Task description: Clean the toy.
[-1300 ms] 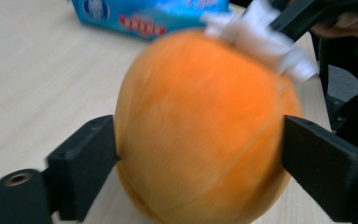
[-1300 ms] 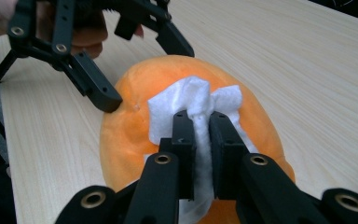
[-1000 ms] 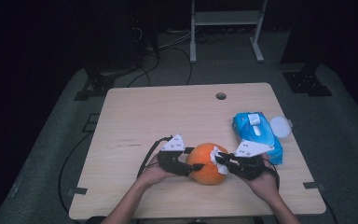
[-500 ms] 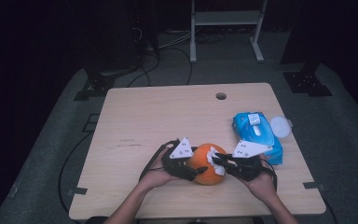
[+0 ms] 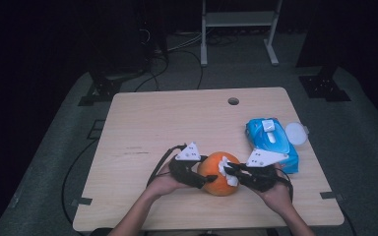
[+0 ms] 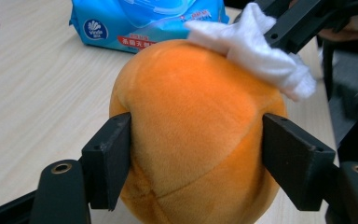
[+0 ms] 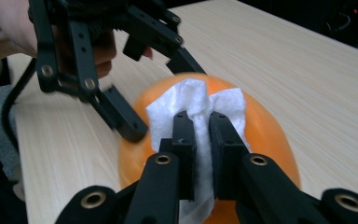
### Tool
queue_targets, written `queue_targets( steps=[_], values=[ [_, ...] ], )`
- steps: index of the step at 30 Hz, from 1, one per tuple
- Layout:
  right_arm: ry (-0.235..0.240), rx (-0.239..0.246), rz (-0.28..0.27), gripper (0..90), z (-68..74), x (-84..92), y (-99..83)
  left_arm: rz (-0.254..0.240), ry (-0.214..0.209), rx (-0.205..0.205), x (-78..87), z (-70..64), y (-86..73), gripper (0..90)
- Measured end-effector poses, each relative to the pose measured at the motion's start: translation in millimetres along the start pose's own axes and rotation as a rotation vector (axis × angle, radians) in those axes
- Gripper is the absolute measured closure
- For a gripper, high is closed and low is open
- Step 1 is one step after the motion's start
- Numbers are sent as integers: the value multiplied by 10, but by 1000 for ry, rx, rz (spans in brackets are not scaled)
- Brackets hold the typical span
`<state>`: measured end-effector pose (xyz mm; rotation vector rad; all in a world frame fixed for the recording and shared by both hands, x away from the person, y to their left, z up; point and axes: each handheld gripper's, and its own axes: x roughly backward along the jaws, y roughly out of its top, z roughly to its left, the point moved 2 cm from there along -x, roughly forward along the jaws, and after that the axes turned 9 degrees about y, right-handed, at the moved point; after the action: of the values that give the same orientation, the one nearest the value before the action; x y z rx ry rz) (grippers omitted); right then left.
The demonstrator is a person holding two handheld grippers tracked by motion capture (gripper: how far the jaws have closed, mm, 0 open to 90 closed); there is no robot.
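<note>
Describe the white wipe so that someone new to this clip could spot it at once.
Start at the wooden table, near its front edge, where an orange plush ball sits between two hands. The wipe is the crumpled white piece lying on the ball's top, pinched by the right hand-held gripper. Unlike the blue wipe pack nearby, it is plain, soft and unprinted.

Dark room; grey floor mat (image 5: 54, 162); pale wooden table (image 5: 177, 123); white metal frame (image 5: 238, 29) behind.

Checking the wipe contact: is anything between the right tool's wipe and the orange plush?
Nothing visible. The wipe, pinched in the right tool, lies straight on top of the plush. The left tool brackets the plush's sides, lower down and clear of the wipe.
</note>
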<state>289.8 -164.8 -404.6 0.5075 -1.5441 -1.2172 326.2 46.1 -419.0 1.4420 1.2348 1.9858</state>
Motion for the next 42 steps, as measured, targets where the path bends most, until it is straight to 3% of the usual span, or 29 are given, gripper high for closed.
queue_targets(
  steps=[4, 6, 9, 11, 15, 18, 20, 22, 24, 26, 28, 31, 35, 37, 39, 42],
  values=[
    [24, 4, -5, 810, 4, 25, 10, -14, -43, -5, 44, 22, -9, 251],
    [22, 1, 2, 810, -28, 49, -23, -18, -55, 45, 53, 84, -27, 199],
    [17, -5, 10, 809, -39, 69, -51, 30, -32, 81, 14, 142, -53, 99],
    [16, 0, 15, 809, -52, 72, -56, 26, -74, 116, -27, 134, -81, 126],
    [-25, 6, 14, 812, -59, 80, -29, -2, -46, 92, -29, 33, -21, 290],
    [-31, 52, -3, 812, 41, 69, 56, 7, -44, 6, -12, -89, 59, 304],
    [-27, 75, 11, 811, 81, 65, 93, 13, -46, -9, 0, -103, 64, 291],
    [-22, 73, 16, 812, 59, 82, 79, 2, -73, 25, 8, -57, 36, 266],
    [-19, 50, 14, 812, 3, 117, 38, -11, -63, 68, -9, 5, 11, 204],
    [-27, 25, 1, 812, -53, 157, 9, 22, -41, 134, -70, 51, -5, 125],
    [-35, 13, -7, 812, -74, 176, 17, 7, -64, 161, -96, 47, 2, 126],
    [-30, 42, -5, 812, 1, 129, 72, -16, -47, 66, -77, -88, 47, 281],
    [6, 82, -3, 811, 127, 48, 142, 4, -20, -38, -69, -186, 65, 333],
    [-8, 96, 2, 810, 132, 55, 147, 3, -17, -43, -62, -181, 47, 342],
    [-15, 74, -3, 809, 73, 106, 126, 1, -23, -39, -68, -174, 27, 343],
    [-69, 39, -3, 810, -62, 197, 58, 2, -29, -27, -76, -160, 15, 328]
  ],
)
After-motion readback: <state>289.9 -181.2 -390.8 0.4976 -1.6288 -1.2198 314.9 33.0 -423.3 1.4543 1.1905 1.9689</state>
